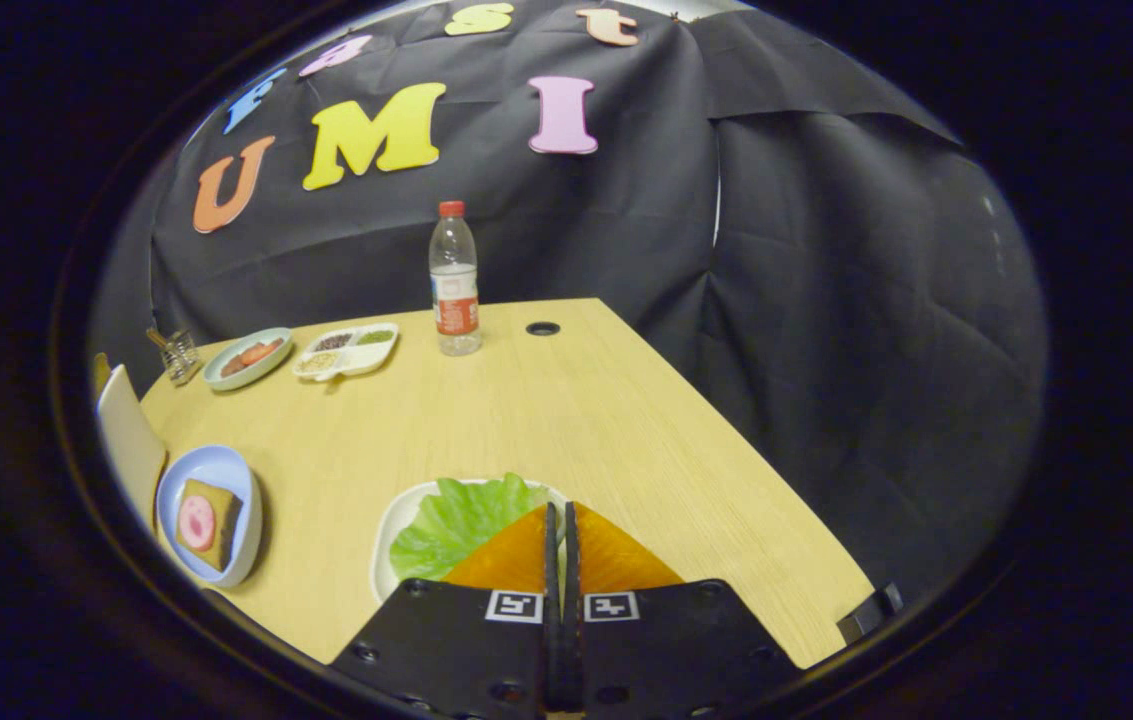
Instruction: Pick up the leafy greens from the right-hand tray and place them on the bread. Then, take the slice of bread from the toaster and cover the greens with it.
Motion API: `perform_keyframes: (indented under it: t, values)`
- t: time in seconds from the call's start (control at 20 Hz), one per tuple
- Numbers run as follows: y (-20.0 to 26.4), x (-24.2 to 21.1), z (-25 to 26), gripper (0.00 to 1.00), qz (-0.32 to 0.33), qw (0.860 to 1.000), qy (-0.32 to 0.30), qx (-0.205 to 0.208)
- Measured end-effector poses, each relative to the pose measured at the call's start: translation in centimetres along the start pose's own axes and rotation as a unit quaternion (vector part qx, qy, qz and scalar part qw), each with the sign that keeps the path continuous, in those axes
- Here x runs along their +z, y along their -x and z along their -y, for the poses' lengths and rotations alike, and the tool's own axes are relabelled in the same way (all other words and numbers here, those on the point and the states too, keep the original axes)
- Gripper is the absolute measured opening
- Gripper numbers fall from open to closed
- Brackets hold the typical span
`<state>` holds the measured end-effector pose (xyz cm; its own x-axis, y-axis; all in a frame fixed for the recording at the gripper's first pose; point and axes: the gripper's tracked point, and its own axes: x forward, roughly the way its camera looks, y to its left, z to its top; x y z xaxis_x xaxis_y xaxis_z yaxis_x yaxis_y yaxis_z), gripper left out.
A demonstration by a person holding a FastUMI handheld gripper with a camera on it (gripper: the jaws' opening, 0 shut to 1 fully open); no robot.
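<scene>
The leafy greens (456,525), a light green lettuce leaf, lie in a white tray (392,530) on the wooden table. My gripper (561,508) is right over this tray. Its fingers are pressed together, their tips at the leaf's far right edge, and nothing shows between them. The leaf spreads out to the left of the fingers. Further left, a blue plate (226,470) holds a slice of bread (216,525) topped with a round pink slice. A white boxy thing (129,440), possibly the toaster, stands just beyond that plate at the table's left edge.
A plastic water bottle (454,285) stands at the far side of the table beside a cable hole (543,328). Left of it are a divided white dish (346,352), a green plate with food (246,358) and a small glass holder (181,355). The table's edge (776,480) runs diagonally on the right.
</scene>
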<state>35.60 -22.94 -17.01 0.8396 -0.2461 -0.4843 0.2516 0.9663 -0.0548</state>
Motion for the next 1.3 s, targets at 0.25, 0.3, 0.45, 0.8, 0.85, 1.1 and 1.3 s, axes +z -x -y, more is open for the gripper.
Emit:
perform_keyframes:
  t: [0.25, 0.3, 0.45, 0.8, 0.85, 1.1, 1.3]
  values:
    - [5.5, 3.1, -3.2, 0.0, 0.046, 0.999, 0.015, 0.012]
    - [6.5, 3.7, -4.0, 0.0, 0.054, 0.998, 0.021, 0.015]
    - [9.2, 5.2, -6.1, 0.0, 0.075, 0.996, 0.033, 0.024]
    - [12.4, 5.5, -12.6, 0.0, 0.088, 0.993, 0.055, 0.058]
    - [12.5, 5.2, -13.7, 0.0, 0.087, 0.992, 0.058, 0.064]
    - [13.0, 3.8, -20.7, 0.0, 0.082, 0.991, 0.045, 0.099]
    - [13.9, 2.7, -26.7, 0.0, 0.069, 0.987, 0.036, 0.137]
